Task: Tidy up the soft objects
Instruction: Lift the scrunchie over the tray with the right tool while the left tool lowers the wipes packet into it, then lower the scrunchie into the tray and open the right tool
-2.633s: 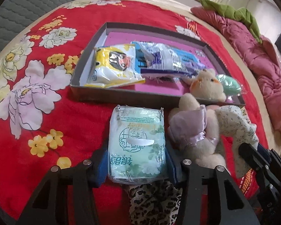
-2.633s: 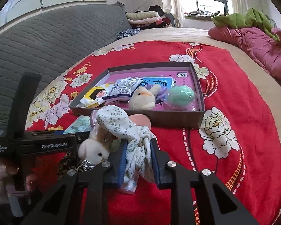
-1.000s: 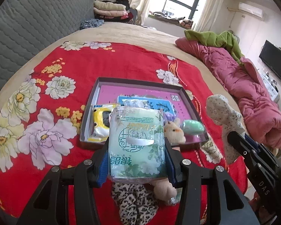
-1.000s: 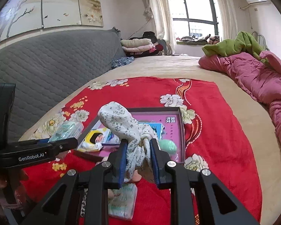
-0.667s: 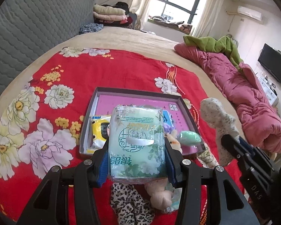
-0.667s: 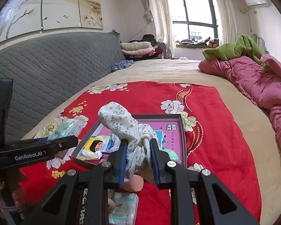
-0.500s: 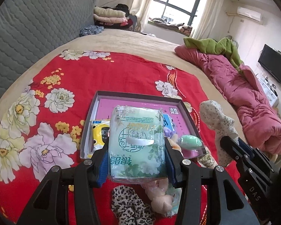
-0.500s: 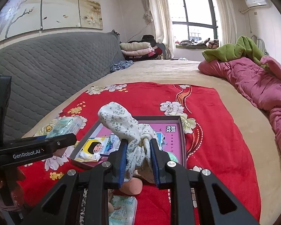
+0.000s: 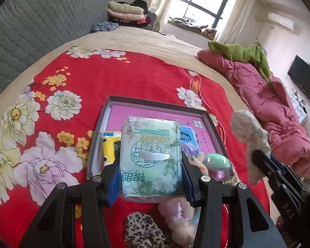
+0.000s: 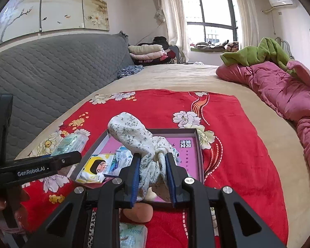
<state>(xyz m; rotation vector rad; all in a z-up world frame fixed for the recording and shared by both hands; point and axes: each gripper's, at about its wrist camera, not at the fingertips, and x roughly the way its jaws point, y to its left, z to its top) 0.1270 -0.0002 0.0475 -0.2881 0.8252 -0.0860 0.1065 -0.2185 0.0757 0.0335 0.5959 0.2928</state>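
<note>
Gripped tissue pack (image 9: 152, 159) in left fingers (image 9: 113, 180), floral cloth (image 10: 141, 142) in right fingers (image 10: 134, 175), both short of tray (image 9: 155, 105) toward bed's far edge.

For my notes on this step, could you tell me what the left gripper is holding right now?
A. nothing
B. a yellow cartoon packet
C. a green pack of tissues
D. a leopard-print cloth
C: the left gripper has its blue pads pressed on both sides of the green pack of tissues, held up in front of the tray, while the leopard-print cloth lies on the red blanket below.
</note>
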